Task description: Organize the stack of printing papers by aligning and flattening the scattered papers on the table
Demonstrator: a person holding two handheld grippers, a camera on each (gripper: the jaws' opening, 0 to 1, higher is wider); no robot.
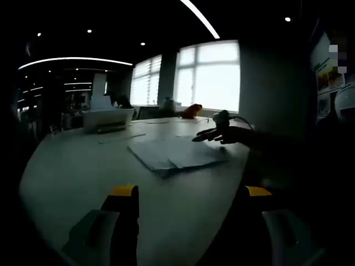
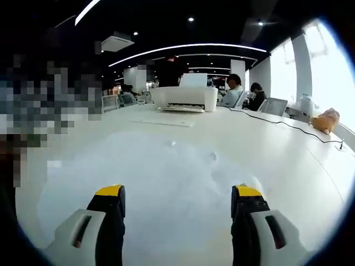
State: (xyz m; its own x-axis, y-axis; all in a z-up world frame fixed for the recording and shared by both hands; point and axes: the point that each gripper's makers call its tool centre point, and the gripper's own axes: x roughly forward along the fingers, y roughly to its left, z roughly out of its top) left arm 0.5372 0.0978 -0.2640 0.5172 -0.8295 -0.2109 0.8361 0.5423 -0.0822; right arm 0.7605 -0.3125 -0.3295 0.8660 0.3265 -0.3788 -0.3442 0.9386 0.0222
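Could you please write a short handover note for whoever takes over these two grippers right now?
Left gripper: open, holding nothing, hovering above the white table, short of the papers.
Right gripper: open, holding nothing, low over the loose stack of white printing papers; from the left gripper view it reaches over the stack's far side.
The papers lie fanned and misaligned, edges uneven. Beyond them stands a white printer, with one separate sheet in front of it.
Done: nothing visibly squared yet.
Left: align the edges, press the stack flat.
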